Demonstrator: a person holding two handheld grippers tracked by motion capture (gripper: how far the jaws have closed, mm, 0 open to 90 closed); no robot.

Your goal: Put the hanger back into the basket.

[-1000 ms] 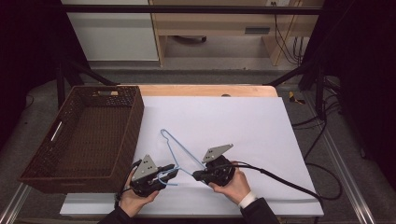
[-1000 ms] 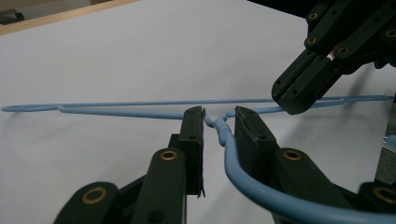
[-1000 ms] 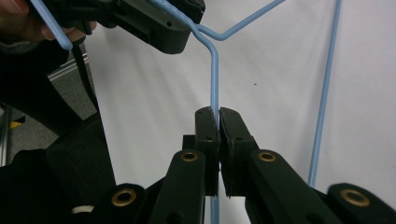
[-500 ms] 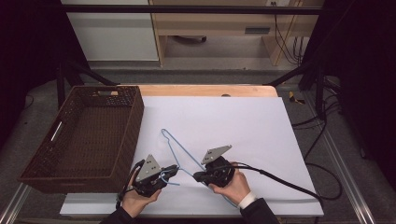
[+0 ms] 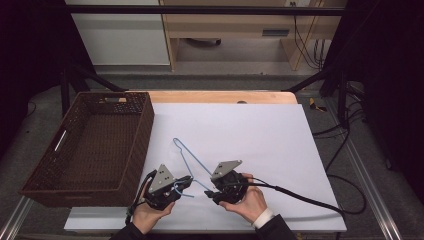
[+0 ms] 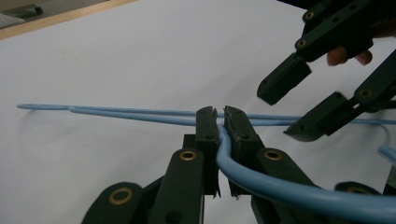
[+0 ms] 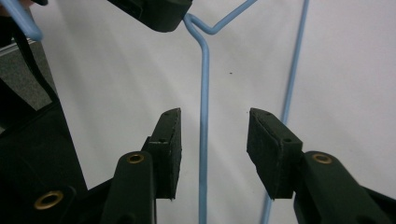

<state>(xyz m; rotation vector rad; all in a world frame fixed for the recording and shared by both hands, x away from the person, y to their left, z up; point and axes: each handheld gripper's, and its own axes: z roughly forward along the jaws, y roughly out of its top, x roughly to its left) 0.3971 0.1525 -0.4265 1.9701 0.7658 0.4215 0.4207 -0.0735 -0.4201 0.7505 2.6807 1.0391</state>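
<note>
Nearest the counter's front edge, two hands: left hand (image 5: 146, 215) around the left claw (image 5: 186, 182), right hand (image 5: 250, 202) around the right claw (image 5: 210, 192). Left claw pinched tight on a light blue wire hanger (image 5: 187, 160), the wire bending up between the two pads in the left gripper view (image 6: 219, 140). Right claw (image 7: 212, 149) spread wide, gripping nothing; one straight wire of the hanger (image 7: 204, 116) running up between the two pads, touching neither as far as visible, a second wire just outside the right-hand pad. Tips of the two claws close together, facing each other across the hanger's near end. Beyond the claws, the rest of the hanger stretched away over the white sheet (image 5: 250, 135) covering the counter, its hook at the far end. Left of the left claw, a dark woven basket (image 5: 42, 185) beside the sheet. A black cable (image 5: 305, 197) trailing right from the right claw. Past the sheet, the counter's bare wooden edge (image 5: 220, 96).
</note>
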